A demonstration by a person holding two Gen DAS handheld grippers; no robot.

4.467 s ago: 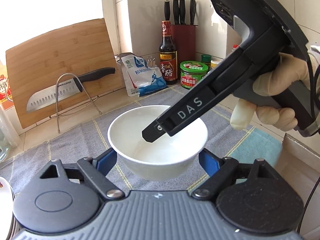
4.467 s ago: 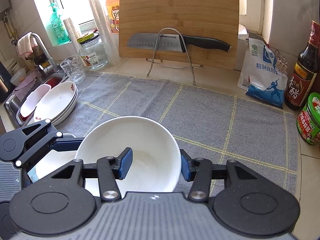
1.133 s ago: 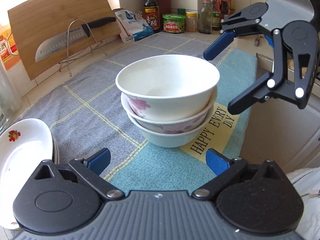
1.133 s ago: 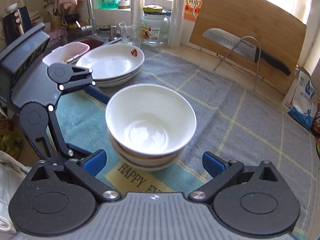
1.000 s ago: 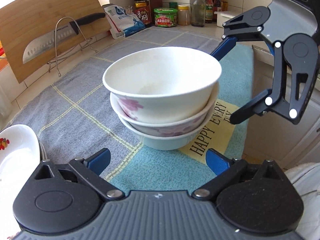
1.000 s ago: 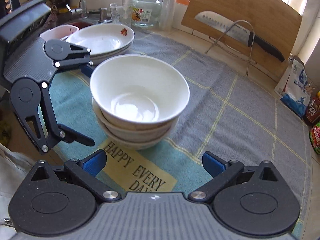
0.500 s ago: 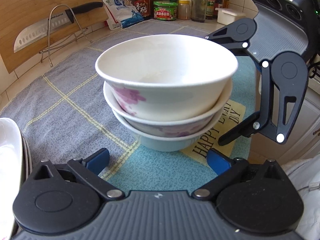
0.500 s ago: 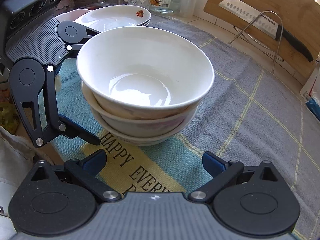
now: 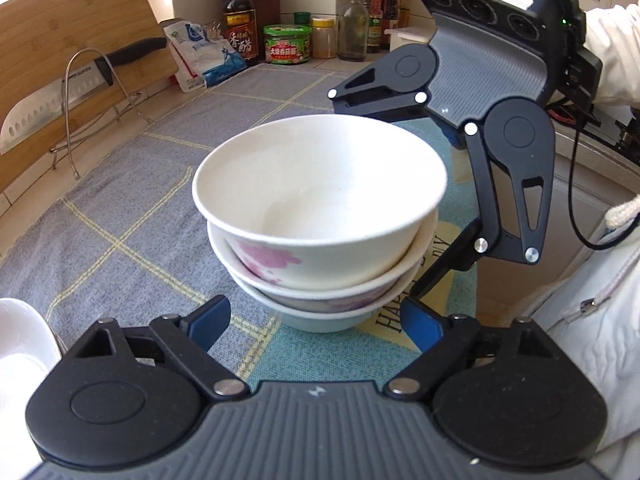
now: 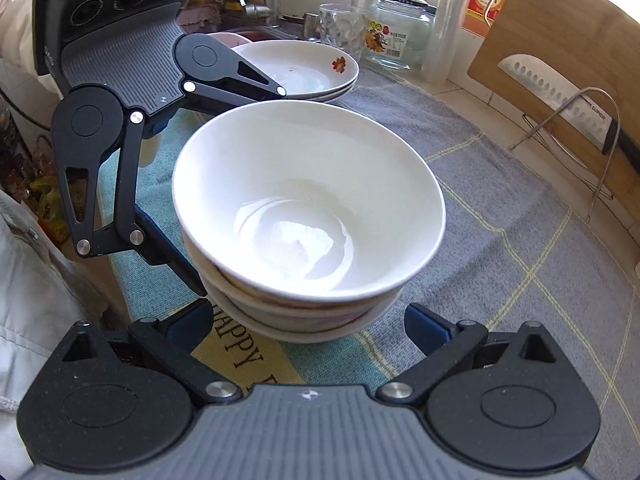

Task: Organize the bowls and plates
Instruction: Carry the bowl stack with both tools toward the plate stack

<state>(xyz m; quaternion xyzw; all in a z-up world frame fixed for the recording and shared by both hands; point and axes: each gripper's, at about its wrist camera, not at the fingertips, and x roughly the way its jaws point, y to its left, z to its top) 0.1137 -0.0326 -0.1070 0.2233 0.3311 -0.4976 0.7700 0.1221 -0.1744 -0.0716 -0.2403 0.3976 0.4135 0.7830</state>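
White porcelain fills both views: a stack of three bowls [image 9: 320,232] sits on the teal mat [image 9: 332,356] laid over the grey checked cloth [image 9: 132,208], near the counter's front edge. A stack of plates [image 10: 304,68] lies on the cloth beyond the bowls in the right wrist view, towards the sink.

From the left side, the left gripper [image 9: 316,320] is held low at the base of the stack, its jaws closing, with the lowest bowl between the blue pads [image 9: 210,320] but not seen to be pressed. From the right side, the right gripper [image 10: 306,326] is set the same way — pads apart on either side of the bottom bowl, no contact seen.

The step in hand is judged to be a two-sided grasp of the whole stack, so that it can be shifted as one. It is done well if both pairs of pads are brought onto the lowest bowl only, under its flare, at the same height and at the same pace. The top bowl [image 10: 308,196] sits slightly askew in the one below, so any lift is best kept level and slow — a tilt could let it slide.

Compared with a second ago, both grippers are seen much closer to the stack and lower. The left jaws are narrower than they were. The stack itself is unmoved on the mat.
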